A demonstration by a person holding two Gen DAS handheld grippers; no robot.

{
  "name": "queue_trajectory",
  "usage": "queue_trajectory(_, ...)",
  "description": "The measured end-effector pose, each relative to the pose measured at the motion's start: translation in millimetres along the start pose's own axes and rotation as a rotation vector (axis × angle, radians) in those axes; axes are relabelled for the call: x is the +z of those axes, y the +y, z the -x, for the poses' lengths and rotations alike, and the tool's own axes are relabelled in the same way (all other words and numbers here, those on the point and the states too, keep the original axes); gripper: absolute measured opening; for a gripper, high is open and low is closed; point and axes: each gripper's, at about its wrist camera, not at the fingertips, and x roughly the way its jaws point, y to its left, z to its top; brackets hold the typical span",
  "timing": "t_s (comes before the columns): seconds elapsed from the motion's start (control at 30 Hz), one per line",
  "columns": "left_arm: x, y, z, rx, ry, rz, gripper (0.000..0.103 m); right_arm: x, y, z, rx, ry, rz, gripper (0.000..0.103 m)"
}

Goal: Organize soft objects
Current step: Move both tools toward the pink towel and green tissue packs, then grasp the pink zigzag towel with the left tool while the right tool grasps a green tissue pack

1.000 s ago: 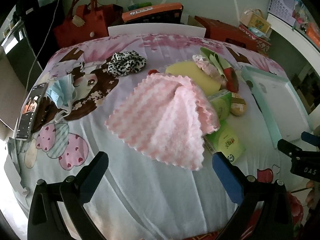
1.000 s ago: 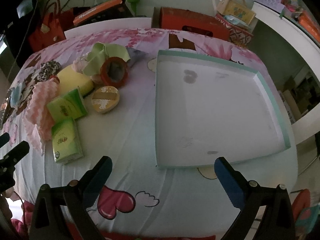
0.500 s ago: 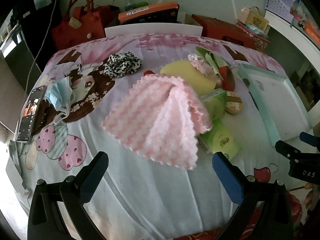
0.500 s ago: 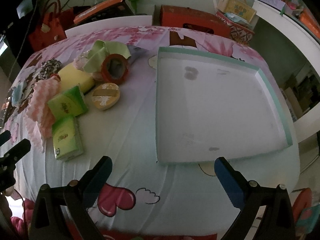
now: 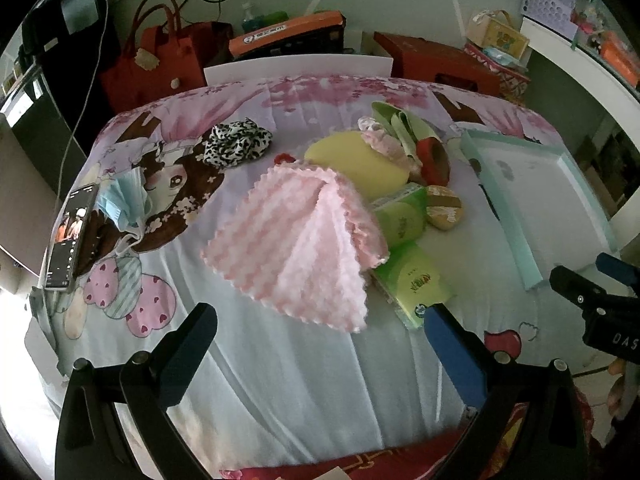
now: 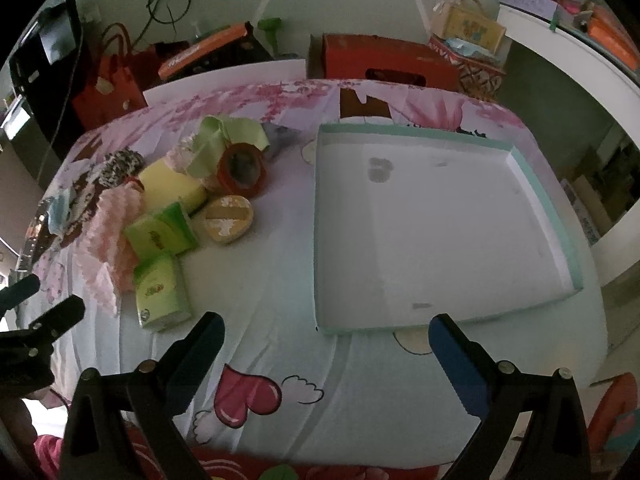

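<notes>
A pink wavy cloth [image 5: 304,236] lies crumpled mid-table, partly over two green tissue packs [image 5: 416,284]. Behind it sit a yellow sponge [image 5: 356,162], a green ribbon bow [image 5: 400,128], a red tape ring [image 5: 434,156], a round yellow puff [image 5: 444,208] and a leopard scrunchie [image 5: 236,142]. A blue face mask [image 5: 124,200] lies at the left. My left gripper [image 5: 320,330] hangs open just short of the cloth. My right gripper [image 6: 326,338] is open near the front edge of the white tray [image 6: 436,320]; the tray holds nothing.
A phone [image 5: 70,236] lies at the table's left edge. Behind the table stand a red bag [image 5: 160,60], an orange box [image 5: 288,32] and a red box [image 6: 384,64]. A cartoon-print sheet [image 6: 280,320] covers the table.
Both grippers have drawn back and up slightly, so the objects sit a little farther off in each view. Nothing on the table has moved.
</notes>
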Motion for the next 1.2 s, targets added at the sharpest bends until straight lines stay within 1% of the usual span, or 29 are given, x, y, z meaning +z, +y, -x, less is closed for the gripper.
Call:
queue_trajectory(0.07,2.0,5.4,0.1,-0.018,-0.001,0.019,0.103,1.8,0.6,3.1,0.011,-0.006,0.001,0.103)
queue_trajectory(0.13,3.5,13.2,1.0,-0.015,-0.013,0.047,0.103,5.9,5.0,6.4,0.036,-0.015,0.014,0.103)
queue_trajectory(0.2,5.8,25.1,2.6,0.004,-0.025,0.084,0.103,8.1,13.5,7.9,0.065,-0.022,0.043,0.103)
queue_trajectory(0.3,6.3,37.2,3.1,0.029,-0.035,0.11,0.103,11.9,32.7,7.8,0.113,-0.031,0.094,0.103)
queue_trajectory(0.37,4.4,43.2,1.5,0.03,-0.038,0.117,0.103,14.1,45.0,4.1,0.145,-0.027,0.114,0.103)
queue_trajectory(0.57,0.9,54.0,-19.4,0.022,0.031,0.144,0.103,13.7,79.7,-12.2,0.205,0.01,0.193,0.103)
queue_trajectory(0.7,2.8,58.6,-34.4,0.038,0.06,0.145,0.103,9.6,99.6,-26.4,0.231,0.042,0.241,0.103)
queue_trajectory(0.83,3.0,60.5,-52.4,0.066,0.095,0.137,0.103,8.3,111.4,-42.3,0.241,0.07,0.255,0.102)
queue_trajectory(0.87,2.9,60.5,-57.3,0.063,0.103,0.136,0.103,8.8,113.9,-47.1,0.242,0.076,0.254,0.101)
queue_trajectory(0.93,3.5,59.4,-65.9,0.049,0.12,0.141,0.103,9.8,115.9,-51.0,0.245,0.085,0.255,0.094)
queue_trajectory(0.97,3.6,58.3,-70.7,0.042,0.128,0.143,0.103,9.9,116.8,-53.1,0.249,0.089,0.256,0.093)
queue_trajectory(1.03,4.1,54.6,-76.4,0.038,0.136,0.137,0.102,10.4,118.5,-56.8,0.248,0.098,0.261,0.086)
queue_trajectory(1.07,4.5,52.1,-78.9,0.038,0.137,0.13,0.101,10.0,119.7,-59.3,0.246,0.103,0.264,0.084)
queue_trajectory(1.1,5.0,49.4,-80.8,0.037,0.142,0.123,0.099,9.9,120.7,-60.1,0.247,0.105,0.266,0.082)
queue_trajectory(1.17,5.6,43.8,-84.3,0.027,0.149,0.109,0.086,8.7,122.5,-63.2,0.247,0.111,0.269,0.077)
queue_trajectory(1.2,6.1,40.2,-86.3,0.023,0.153,0.101,0.084,8.1,123.3,-64.9,0.247,0.116,0.27,0.071)
